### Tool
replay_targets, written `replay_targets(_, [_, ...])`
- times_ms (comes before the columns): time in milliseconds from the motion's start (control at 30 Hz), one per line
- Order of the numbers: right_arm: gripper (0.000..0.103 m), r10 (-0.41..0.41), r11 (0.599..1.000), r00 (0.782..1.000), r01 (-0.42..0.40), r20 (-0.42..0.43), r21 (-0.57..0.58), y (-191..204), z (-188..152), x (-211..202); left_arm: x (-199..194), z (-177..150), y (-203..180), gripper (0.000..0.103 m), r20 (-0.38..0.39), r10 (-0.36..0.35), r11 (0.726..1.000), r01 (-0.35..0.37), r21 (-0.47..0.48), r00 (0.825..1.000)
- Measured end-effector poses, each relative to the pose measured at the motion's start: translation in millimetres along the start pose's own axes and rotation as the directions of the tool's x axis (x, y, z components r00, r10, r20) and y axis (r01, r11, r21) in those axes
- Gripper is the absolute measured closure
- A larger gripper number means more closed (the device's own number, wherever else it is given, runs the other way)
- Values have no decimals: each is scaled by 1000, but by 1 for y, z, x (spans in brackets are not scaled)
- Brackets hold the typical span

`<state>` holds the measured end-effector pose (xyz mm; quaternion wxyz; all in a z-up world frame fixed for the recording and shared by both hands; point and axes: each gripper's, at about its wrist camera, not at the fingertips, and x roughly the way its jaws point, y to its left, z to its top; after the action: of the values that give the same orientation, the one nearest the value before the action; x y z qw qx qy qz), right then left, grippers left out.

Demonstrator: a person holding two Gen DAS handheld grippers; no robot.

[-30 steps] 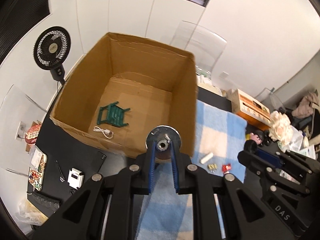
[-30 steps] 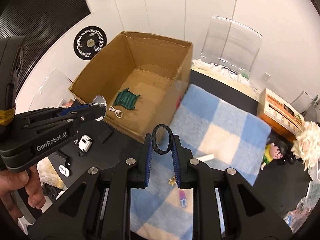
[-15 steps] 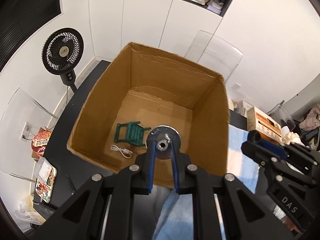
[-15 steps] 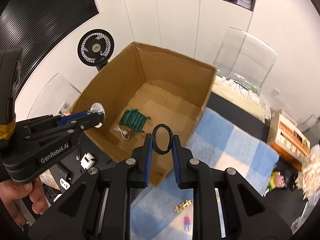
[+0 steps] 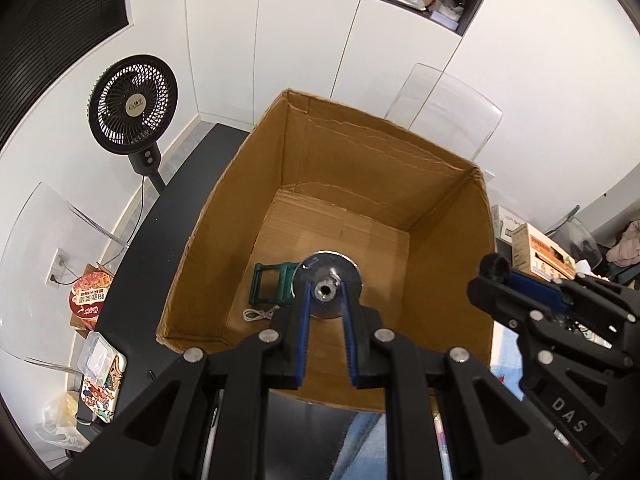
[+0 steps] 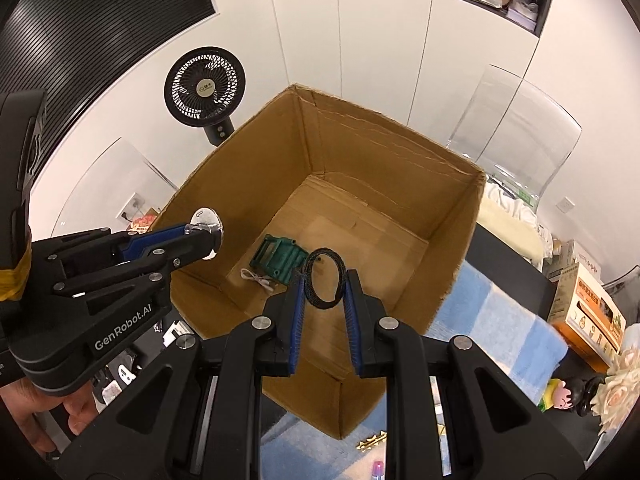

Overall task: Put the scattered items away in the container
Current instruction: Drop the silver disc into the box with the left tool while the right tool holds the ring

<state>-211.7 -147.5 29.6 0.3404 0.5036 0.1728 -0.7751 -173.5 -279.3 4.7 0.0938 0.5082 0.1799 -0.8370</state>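
Because the cardboard box (image 5: 448, 240) is your container and sits open-topped on the black tabletop (image 5: 160, 240), you have both loads poised above it — ready to drop. Inside lie 2 items: a green toy chair (image 5: 272, 288) and a white cable (image 5: 256, 314). Your left claw (image 5: 325, 300) is clamped narrow on a metal disc (image 5: 328, 280); your right claw (image 6: 323, 296) pinches a black ring (image 6: 322, 278), upright between its jaws.
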Motion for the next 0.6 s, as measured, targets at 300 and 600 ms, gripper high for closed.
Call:
replay_targets(300, [83, -3, 1000, 1000, 3, -14, 2, 0, 1, 8, 5, 2, 0, 88, -18, 0, 1000, 1, 14, 1000])
replay_targets(600, [79, -19, 1000, 1000, 19, -14, 12, -4, -2, 6, 4, 1, -4, 86, -11, 16, 999, -16, 40, 1000])
